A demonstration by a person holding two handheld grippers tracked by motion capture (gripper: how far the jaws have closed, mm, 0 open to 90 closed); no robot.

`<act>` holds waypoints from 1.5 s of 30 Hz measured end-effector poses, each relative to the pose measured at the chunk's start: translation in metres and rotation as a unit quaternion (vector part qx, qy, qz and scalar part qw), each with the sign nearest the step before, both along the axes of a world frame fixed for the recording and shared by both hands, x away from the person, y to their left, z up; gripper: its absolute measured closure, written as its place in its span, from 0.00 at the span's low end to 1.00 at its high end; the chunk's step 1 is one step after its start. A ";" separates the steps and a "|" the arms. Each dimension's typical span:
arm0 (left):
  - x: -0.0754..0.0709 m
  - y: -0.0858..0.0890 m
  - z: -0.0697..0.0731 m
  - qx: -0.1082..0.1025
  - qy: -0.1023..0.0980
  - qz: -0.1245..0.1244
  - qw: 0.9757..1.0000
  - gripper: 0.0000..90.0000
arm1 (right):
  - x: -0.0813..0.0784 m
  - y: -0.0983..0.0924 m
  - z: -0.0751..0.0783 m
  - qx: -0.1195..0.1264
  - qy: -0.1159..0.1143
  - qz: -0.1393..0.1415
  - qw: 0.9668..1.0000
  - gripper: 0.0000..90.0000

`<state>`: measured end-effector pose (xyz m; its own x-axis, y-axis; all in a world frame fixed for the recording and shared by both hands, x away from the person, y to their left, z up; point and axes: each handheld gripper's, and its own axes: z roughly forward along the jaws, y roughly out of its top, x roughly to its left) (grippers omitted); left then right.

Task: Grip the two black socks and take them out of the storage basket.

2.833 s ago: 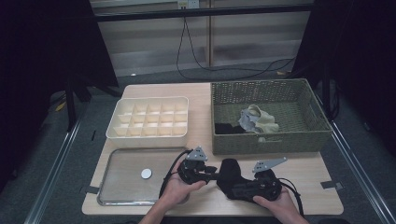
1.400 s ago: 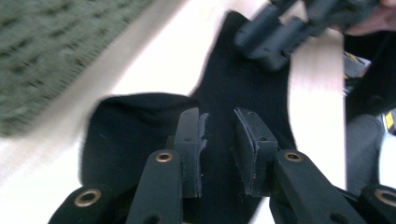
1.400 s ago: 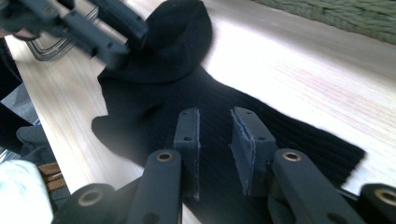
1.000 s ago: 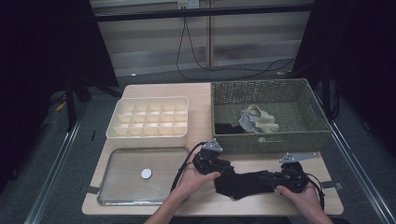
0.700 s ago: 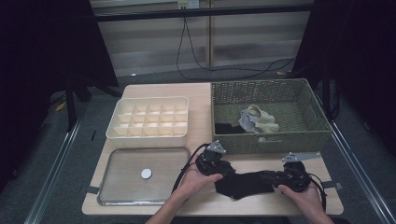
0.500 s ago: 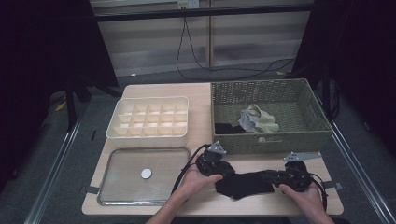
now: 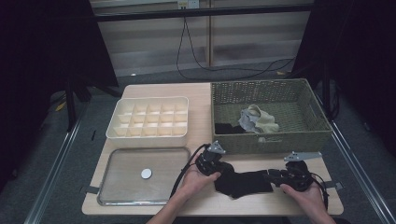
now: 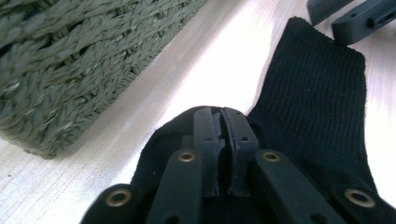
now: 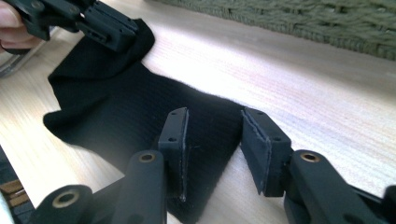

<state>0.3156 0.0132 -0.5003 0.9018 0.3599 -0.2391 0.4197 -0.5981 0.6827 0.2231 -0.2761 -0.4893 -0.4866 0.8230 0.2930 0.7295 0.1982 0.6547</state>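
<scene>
I find the black sock (image 7: 243, 183) flat on the surface (image 7: 201, 93), at 6 o'clock from the wicker basket (image 7: 271, 140). It should handle as light, limp knit; the ends are the best hold. Left hand-held gripper (image 8: 226, 140) has just clamped one end; right hand-held gripper (image 9: 212, 140) has been opening, jaws straddling the other end, pads clear. I read no labels.

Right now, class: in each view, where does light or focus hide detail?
High view: dark surroundings, table evenly lit. Left gripper view: glare whitens the wood beside the black sock; basket soft. Right gripper view: bright glare beside the sock; the basket is blurred.
</scene>
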 end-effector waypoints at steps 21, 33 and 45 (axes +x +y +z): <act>-0.016 0.028 0.032 -0.082 -0.008 -0.024 0.996 0.97 | 0.006 -0.005 -0.004 -0.009 0.028 -0.026 0.999 0.96; -0.030 0.064 0.033 -0.067 -0.021 -0.018 0.997 0.97 | 0.007 -0.025 -0.002 0.003 0.012 -0.056 0.998 0.96; -0.033 0.085 0.023 -0.049 -0.011 -0.007 0.999 0.94 | 0.005 -0.027 -0.003 -0.001 0.017 -0.067 0.998 0.96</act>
